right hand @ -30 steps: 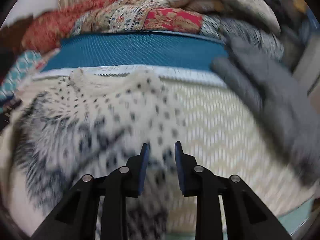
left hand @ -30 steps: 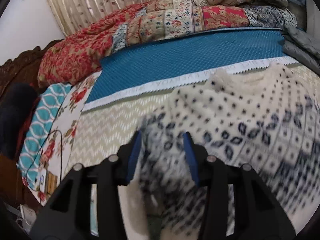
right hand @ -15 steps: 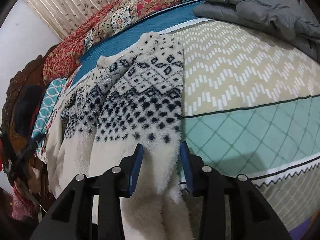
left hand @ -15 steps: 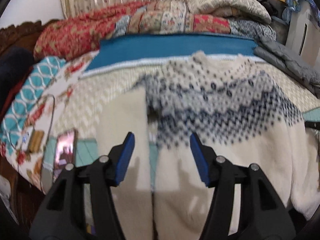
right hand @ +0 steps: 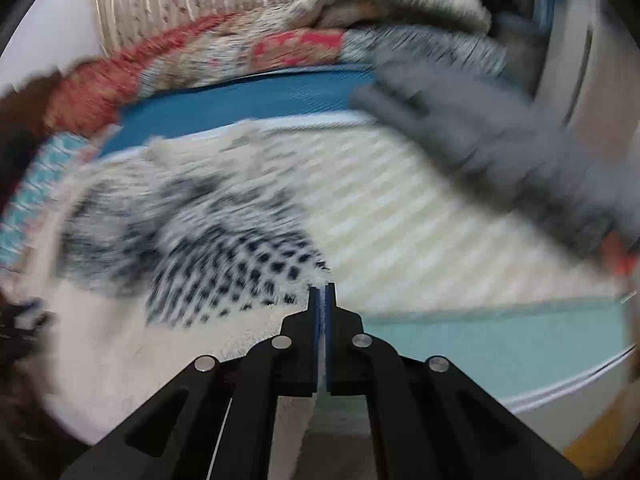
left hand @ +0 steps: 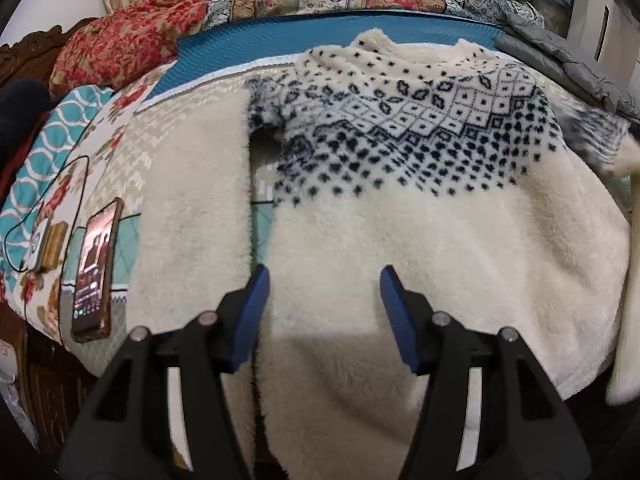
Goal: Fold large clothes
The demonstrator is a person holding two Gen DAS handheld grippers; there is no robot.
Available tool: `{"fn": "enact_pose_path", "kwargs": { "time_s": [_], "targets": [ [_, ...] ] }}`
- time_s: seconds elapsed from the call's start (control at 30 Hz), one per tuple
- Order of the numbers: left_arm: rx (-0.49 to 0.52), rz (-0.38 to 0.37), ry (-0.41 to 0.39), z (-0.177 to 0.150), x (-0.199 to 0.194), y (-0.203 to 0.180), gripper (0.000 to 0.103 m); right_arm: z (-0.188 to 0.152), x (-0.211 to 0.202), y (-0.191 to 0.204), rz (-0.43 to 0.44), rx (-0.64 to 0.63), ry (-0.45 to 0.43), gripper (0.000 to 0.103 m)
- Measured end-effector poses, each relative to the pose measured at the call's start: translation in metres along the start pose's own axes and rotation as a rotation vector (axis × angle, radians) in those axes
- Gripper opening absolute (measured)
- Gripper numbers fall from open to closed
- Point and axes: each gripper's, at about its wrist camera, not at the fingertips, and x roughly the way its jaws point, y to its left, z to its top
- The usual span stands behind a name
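Note:
A cream fleece sweater with a navy dotted yoke lies flat on the bed, collar at the far side. Its left sleeve lies straight down beside the body. My left gripper hovers open over the plain cream lower body, with nothing pinched between its blue pads. The right wrist view is blurred by motion. In it my right gripper has its pads pressed together on a fringe of the sweater at its right sleeve edge, and its jaws are opening.
A phone and a small charger with a black cable lie near the bed's left edge. A grey quilted garment sits at the far right. Folded quilts are stacked along the back. The bedsheet lies bare to the sweater's right.
The left gripper drew back toward the hem and its jaws widened. The right gripper's jaws came together on the sweater's edge, and its view swung and blurred.

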Motion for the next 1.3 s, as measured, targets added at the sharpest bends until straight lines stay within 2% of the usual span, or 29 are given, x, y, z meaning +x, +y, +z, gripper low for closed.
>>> {"fn": "enact_pose_path", "kwargs": {
  "time_s": [0.03, 0.1, 0.2, 0.27, 0.33, 0.4, 0.43, 0.5, 0.53, 0.57, 0.63, 0.7, 0.77, 0.83, 0.9, 0.93, 0.97, 1.0, 1.03, 1.07, 1.17, 1.23, 1.3],
  "targets": [
    [-0.002, 0.003, -0.002, 0.0, -0.001, 0.001, 0.055, 0.015, 0.006, -0.016, -0.123, -0.057, -0.004, 0.109],
    [-0.005, 0.009, 0.0, -0.001, -0.001, 0.004, 0.055, 0.036, 0.024, -0.042, -0.303, -0.129, 0.01, 0.109],
    [-0.013, 0.012, 0.011, -0.002, -0.002, 0.006, 0.055, 0.055, 0.052, -0.082, -0.366, -0.038, 0.101, 0.109],
    [-0.017, 0.007, 0.008, -0.004, -0.005, 0.009, 0.055, 0.057, 0.055, -0.094, -0.304, 0.083, 0.106, 0.108],
    [-0.013, 0.007, 0.003, -0.005, -0.009, 0.011, 0.055, 0.052, 0.042, -0.094, -0.219, 0.195, 0.04, 0.108],
    [-0.007, 0.013, 0.006, -0.007, -0.01, 0.014, 0.055, 0.038, 0.019, -0.083, -0.063, 0.292, -0.045, 0.106],
    [-0.005, 0.015, 0.009, -0.007, -0.01, 0.016, 0.055, 0.027, 0.008, -0.071, 0.033, 0.306, -0.074, 0.106],
    [-0.006, 0.017, 0.015, -0.01, -0.012, 0.024, 0.057, 0.007, -0.006, -0.045, 0.197, 0.268, -0.077, 0.102],
    [-0.009, 0.017, 0.018, -0.011, -0.013, 0.028, 0.064, -0.007, -0.012, -0.025, 0.275, 0.209, -0.048, 0.099],
    [-0.015, 0.016, 0.017, -0.013, -0.015, 0.029, 0.07, -0.02, -0.016, -0.007, 0.311, 0.153, -0.019, 0.092],
    [-0.026, 0.01, 0.019, -0.016, -0.018, 0.034, 0.071, -0.054, -0.025, 0.034, 0.336, 0.0, 0.034, 0.082],
    [-0.033, 0.0, 0.039, -0.024, -0.016, 0.04, 0.073, -0.078, -0.027, 0.063, 0.329, -0.089, 0.072, 0.073],
    [-0.04, -0.009, 0.067, -0.031, -0.013, 0.042, 0.073, -0.103, -0.027, 0.091, 0.323, -0.158, 0.121, 0.072],
    [-0.043, -0.021, 0.074, -0.037, -0.013, 0.04, 0.073, -0.116, -0.026, 0.109, 0.323, -0.183, 0.127, 0.072],
    [-0.038, -0.028, 0.072, -0.042, -0.013, 0.037, 0.073, -0.124, -0.019, 0.119, 0.286, -0.2, 0.141, 0.073],
    [-0.034, -0.03, 0.07, -0.043, -0.013, 0.034, 0.072, -0.123, -0.015, 0.121, 0.274, -0.2, 0.147, 0.08],
    [-0.031, -0.032, 0.064, -0.044, -0.013, 0.032, 0.062, -0.122, -0.017, 0.113, 0.294, -0.162, 0.155, 0.107],
    [-0.025, -0.035, 0.063, -0.045, -0.014, 0.031, 0.054, -0.119, -0.022, 0.098, 0.319, -0.097, 0.158, 0.107],
    [-0.018, -0.036, 0.066, -0.045, -0.013, 0.029, 0.04, -0.117, -0.029, 0.085, 0.335, -0.048, 0.145, 0.107],
    [-0.014, -0.032, 0.068, -0.046, -0.013, 0.029, 0.029, -0.114, -0.046, 0.07, 0.317, -0.001, 0.107, 0.108],
    [-0.027, -0.031, 0.073, -0.047, -0.011, 0.034, 0.024, -0.125, -0.077, 0.029, 0.308, 0.152, 0.062, 0.108],
    [-0.046, -0.048, 0.079, -0.049, -0.01, 0.035, 0.024, -0.141, -0.076, 0.009, 0.309, 0.243, 0.103, 0.108],
    [-0.048, -0.069, 0.092, -0.049, -0.007, 0.034, 0.03, -0.17, -0.058, -0.003, 0.315, 0.336, 0.198, 0.108]
  ]
}}
